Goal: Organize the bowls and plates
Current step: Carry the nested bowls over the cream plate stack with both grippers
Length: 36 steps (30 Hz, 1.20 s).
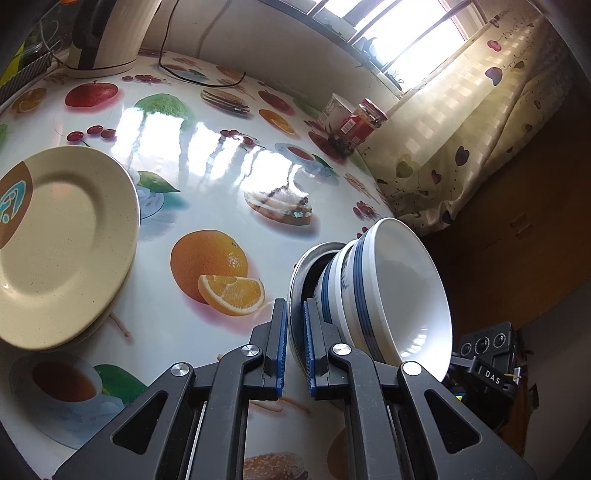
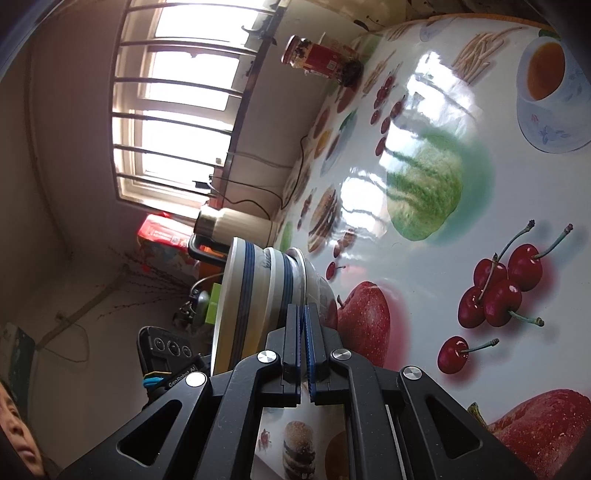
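A metal bowl (image 1: 297, 273) carries a stack of white bowls with blue stripes (image 1: 388, 291) nested in it. My left gripper (image 1: 294, 314) is shut on the metal bowl's rim, one finger inside and one outside. My right gripper (image 2: 303, 314) is shut on the opposite rim of the metal bowl (image 2: 314, 284), with the striped bowls (image 2: 251, 295) to its left. The stack appears held just above the table, near its edge. A cream plate (image 1: 62, 243) with a brown and blue mark lies on the table at the left, on top of another plate.
The table (image 1: 221, 147) has a glossy fruit-print cloth. A kettle (image 1: 110, 33) with its cord stands at the far left. A red-lidded jar (image 1: 364, 122) and a white cup (image 1: 334, 110) stand by the window. A curtain (image 1: 461, 129) hangs at the right.
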Each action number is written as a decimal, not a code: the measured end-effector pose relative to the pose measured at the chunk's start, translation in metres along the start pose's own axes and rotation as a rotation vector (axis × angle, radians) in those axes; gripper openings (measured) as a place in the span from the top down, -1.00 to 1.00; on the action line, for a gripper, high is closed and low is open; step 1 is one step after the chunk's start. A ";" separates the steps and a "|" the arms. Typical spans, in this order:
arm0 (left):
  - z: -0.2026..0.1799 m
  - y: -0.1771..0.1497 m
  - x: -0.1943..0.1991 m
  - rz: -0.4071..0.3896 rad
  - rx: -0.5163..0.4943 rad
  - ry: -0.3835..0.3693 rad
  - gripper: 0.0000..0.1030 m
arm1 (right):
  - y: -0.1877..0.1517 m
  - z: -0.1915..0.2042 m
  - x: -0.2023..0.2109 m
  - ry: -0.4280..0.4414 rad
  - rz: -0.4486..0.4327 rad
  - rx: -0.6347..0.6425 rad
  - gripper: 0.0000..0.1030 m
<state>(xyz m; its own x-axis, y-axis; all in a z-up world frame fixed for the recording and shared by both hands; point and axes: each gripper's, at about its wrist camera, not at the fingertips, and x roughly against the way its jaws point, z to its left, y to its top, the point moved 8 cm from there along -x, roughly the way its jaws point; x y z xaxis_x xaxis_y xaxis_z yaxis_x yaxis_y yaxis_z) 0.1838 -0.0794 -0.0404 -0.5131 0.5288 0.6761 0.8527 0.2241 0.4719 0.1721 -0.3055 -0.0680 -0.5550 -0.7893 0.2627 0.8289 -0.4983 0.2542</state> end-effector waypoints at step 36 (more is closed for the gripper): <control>0.044 0.025 0.053 -0.098 0.084 0.049 0.86 | -0.007 0.053 -0.067 0.045 0.109 0.072 0.89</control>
<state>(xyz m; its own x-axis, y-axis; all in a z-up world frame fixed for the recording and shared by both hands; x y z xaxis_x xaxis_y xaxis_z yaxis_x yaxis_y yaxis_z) 0.1822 -0.0097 -0.0178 -0.5965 0.4606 0.6573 0.8026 0.3418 0.4889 0.2000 -0.2302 -0.0383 -0.4573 -0.8533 0.2505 0.8759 -0.3834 0.2928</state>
